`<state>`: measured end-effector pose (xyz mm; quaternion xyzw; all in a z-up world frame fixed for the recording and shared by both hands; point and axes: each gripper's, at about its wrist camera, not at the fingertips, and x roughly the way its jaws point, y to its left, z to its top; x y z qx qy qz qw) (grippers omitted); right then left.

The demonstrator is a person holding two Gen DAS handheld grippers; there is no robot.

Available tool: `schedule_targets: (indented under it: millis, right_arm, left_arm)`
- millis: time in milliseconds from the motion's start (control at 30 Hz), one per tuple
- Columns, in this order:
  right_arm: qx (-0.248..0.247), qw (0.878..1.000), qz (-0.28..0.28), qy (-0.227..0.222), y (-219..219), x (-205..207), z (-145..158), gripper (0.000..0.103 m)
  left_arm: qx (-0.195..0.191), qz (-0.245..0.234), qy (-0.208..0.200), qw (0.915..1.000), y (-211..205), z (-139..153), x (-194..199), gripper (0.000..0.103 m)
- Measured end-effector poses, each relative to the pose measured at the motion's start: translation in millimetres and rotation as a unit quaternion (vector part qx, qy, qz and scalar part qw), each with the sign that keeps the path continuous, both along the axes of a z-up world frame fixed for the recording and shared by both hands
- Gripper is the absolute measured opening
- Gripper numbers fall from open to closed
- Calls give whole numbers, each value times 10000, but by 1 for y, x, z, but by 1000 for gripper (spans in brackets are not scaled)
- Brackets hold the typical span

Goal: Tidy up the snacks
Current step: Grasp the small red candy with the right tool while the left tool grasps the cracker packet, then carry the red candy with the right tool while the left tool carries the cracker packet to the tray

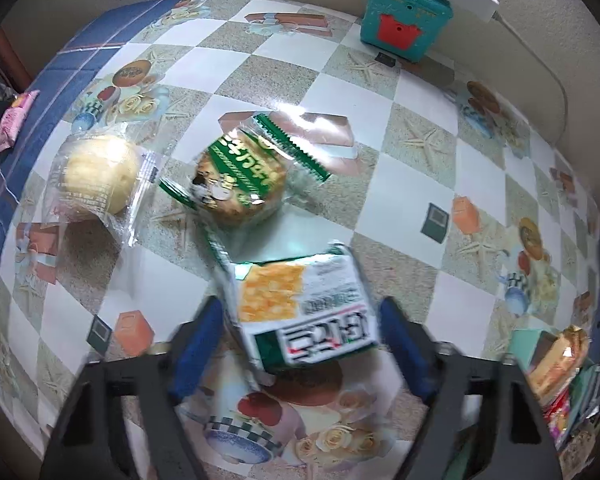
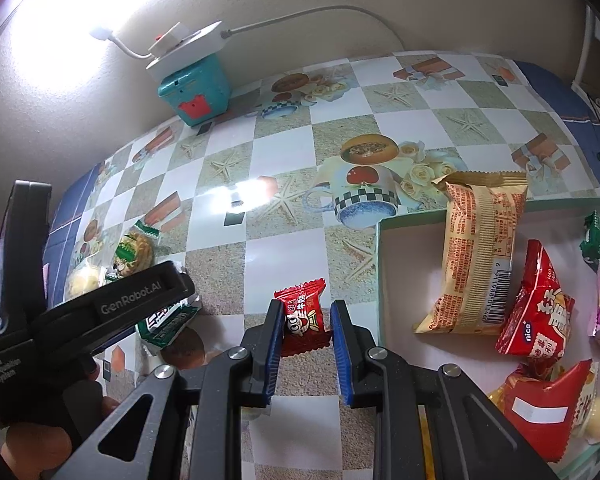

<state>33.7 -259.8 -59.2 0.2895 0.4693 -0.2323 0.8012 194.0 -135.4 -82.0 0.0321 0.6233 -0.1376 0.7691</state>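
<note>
While the right gripper (image 2: 305,334) pinches the small red candy packet (image 2: 303,314), the green-and-white cracker pack (image 1: 306,312) lies between the left gripper's (image 1: 300,344) parted blue pads.

Neither pad presses it yet; its long axis runs slantwise across the gap. The snack box (image 2: 412,222) sits just right of the candy.

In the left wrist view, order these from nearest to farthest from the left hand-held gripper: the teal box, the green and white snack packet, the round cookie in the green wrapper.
From the left hand-held gripper:
1. Green and white snack packet, between its fingers.
2. Round cookie in the green wrapper, mid-table, just beyond.
3. Teal box, far edge by the wall.
</note>
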Motion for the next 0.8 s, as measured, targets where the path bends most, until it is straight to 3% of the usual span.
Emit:
schedule_targets:
  millis: [233,533,567,600,633,733,800]
  right_arm:
    - [-49,10000,-41,-72,-3,-3,9,25]
    - [-195,9992,-129,-317,-8,-10,34,25]
    - [-216,9991,-146,-346,-9,-12,38,25]
    - [-244,9988,-167,-391,-10,-14,42,25]
    - [-260,9986,-188,-418,-11,-15,45,25]
    - [-296,9982,-217,-478,-14,-19,53,25]
    - [-316,9981,-242,-477,-15,-20,55,25]
  left_arm:
    - [-45,67,96,9999,8,10,-1,66]
    - [-357,99,-183,9991,21,53,-3,60]
    - [-387,99,-237,9989,23,59,-3,56]
    - [-384,105,-340,9986,24,66,-4,44]
    - [-400,110,-414,9983,25,72,-6,22]
    - [-484,58,-465,9977,24,81,-8,20]
    - [-501,82,-360,9981,23,75,-7,25]
